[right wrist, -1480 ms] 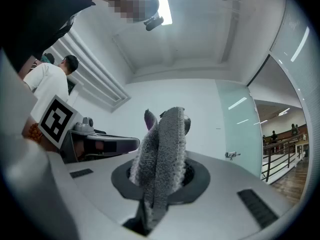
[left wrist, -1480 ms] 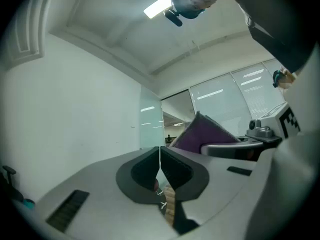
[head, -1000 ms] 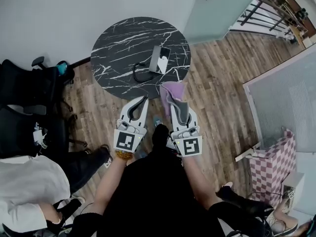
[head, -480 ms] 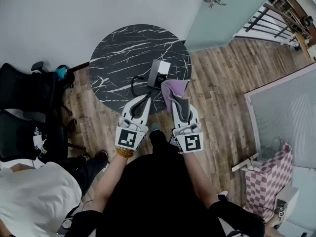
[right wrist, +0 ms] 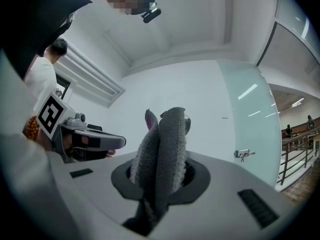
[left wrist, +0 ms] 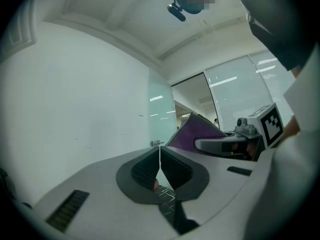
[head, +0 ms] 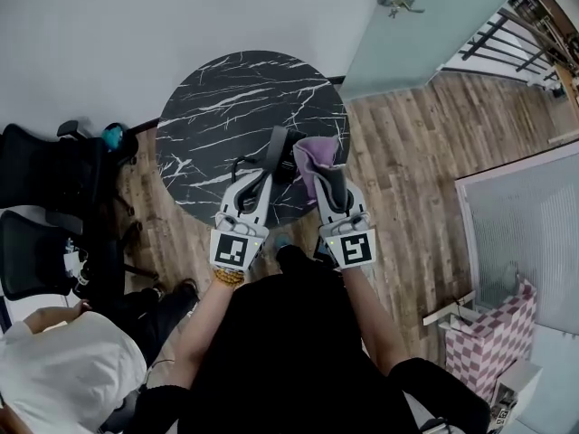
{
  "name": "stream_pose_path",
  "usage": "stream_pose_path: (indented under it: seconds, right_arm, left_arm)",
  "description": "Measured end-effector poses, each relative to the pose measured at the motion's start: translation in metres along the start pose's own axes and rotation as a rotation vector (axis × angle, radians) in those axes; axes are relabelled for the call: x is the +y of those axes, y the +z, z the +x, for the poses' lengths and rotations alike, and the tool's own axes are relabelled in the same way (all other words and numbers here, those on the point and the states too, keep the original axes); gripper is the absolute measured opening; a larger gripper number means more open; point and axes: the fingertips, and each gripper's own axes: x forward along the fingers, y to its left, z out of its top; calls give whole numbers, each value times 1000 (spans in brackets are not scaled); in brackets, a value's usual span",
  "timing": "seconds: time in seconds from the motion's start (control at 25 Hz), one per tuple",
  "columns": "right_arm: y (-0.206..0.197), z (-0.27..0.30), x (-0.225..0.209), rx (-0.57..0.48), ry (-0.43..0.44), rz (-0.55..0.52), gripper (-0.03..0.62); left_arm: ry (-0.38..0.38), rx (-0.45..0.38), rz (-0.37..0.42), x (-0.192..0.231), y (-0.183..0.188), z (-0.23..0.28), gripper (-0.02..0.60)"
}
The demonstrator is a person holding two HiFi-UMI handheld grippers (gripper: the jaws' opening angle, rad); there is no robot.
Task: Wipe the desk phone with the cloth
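Right now I have both grippers over the near edge of the round black marble table (head: 208,107), side by side and pointing away from me.

The right gripper (head: 327,177) has its jaws clamped on the cloth (head: 316,155). In the right gripper view the cloth (right wrist: 162,166) fills the gap between the jaws as a thick folded wad and sticks up past the tips. It reads grey there with a purple edge, and purple from the head view. It hangs over the table's near right part.

The left gripper (head: 261,178) has its jaws pressed together, with only a thin slit between the pads in its own view (left wrist: 159,163) and nothing gripped. A sliver of the marble table shows below them.

The desk phone (head: 274,145) sits on the table's near right part, just beyond the two sets of tips and partly hidden by them. Its dark cord (head: 242,164) loops on the table beside the left gripper's tips. I cannot tell whether the cloth touches the phone.

Left of the table stand black office chairs (head: 45,165) on the wood floor (head: 398,152). A person in white (head: 68,369) is at the near left, well apart from the table. A pale glass door (head: 407,21) lies beyond the table to the right.
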Motion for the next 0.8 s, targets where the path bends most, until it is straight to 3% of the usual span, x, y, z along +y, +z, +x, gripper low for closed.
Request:
stream_pose_path:
  seconds: [0.36,0.8]
  right_arm:
    - [-35,40,-35,35,80,1,64]
    - [-99,95,-38,163,154,-76,64]
  left_arm:
    - [56,34,3,17,-19,27,17]
    - [-34,38,-8,55,-49,47,17]
